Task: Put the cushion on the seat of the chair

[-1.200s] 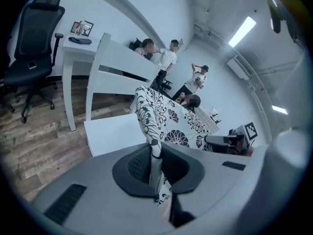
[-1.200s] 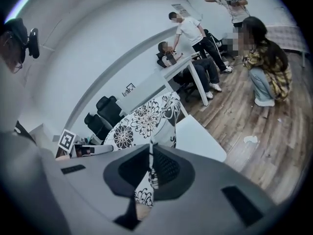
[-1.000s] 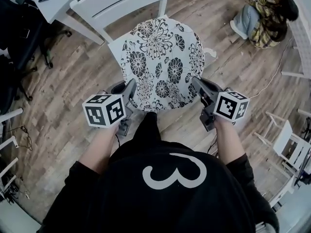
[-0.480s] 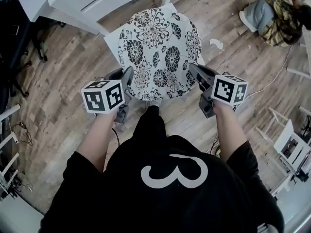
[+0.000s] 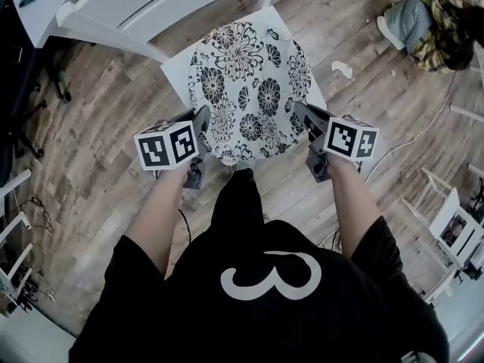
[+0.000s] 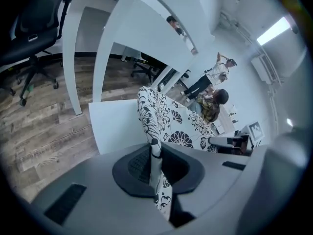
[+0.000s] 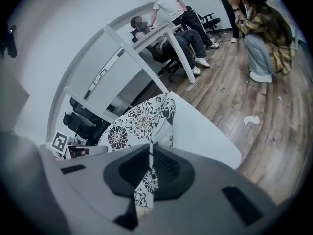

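Head view: your left tongs [image 5: 203, 118] and right tongs [image 5: 301, 113] each grip the near edge of the floral cushion [image 5: 253, 82], which stretches away from both tips over the white seat [image 5: 175, 76] of the chair [image 5: 144, 13]

Left gripper view: the jaws are pressed together on a fold of the cushion's rim. The rest lies ahead and to the right, with bare seat to the left

Right gripper view: the same pinch on the fabric edge, with the cushion ahead and left and the seat to the right

You seem to be in the lowering step; whether the cushion rests on the seat I cannot tell. Next, settle it flat and centred, then spread both tongs
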Available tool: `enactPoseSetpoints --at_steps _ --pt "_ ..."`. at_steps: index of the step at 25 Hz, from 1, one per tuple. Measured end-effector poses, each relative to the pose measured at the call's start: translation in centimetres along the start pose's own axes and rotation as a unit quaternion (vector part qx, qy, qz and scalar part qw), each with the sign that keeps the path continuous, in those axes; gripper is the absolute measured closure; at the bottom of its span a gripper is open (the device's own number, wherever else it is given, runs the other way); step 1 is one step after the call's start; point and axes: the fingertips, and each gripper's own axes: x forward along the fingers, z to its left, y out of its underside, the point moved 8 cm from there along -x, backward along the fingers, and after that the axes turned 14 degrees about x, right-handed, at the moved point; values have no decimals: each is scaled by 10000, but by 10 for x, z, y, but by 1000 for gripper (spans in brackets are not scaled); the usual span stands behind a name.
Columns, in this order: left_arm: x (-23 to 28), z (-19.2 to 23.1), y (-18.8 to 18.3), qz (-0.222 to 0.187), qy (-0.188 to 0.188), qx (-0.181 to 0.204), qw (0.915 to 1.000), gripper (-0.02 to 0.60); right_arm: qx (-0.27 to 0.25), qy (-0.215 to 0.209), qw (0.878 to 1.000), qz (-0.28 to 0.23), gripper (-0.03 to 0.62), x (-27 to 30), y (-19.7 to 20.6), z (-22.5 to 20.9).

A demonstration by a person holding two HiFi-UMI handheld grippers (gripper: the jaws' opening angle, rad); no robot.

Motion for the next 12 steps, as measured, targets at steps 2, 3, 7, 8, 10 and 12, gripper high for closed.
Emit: enactPoseSetpoints --at_steps 2,3,7,8,10,12 --pt "4 7 -2 -22 -8 -56 10000 555 -32 63 10000 -31 574 5 -4 -5" --pt "6 11 -2 -2 -49 -49 10000 555 -27 107 9999 -41 576 7 -5 -8" --pt "14 20 1 130 -162 -31 9998 555 93 250 9996 -13 575 13 -7 -21" --pt "17 22 3 166 -187 -50 9997 555 118 285 9995 0 574 15 -8 -25" --pt "21 27 5 187 -208 -138 9995 555 164 369 9992 -5 574 19 -9 -32" --pt "25 30 7 179 -222 -206 9994 555 198 482 9986 -43 574 21 -9 -39"
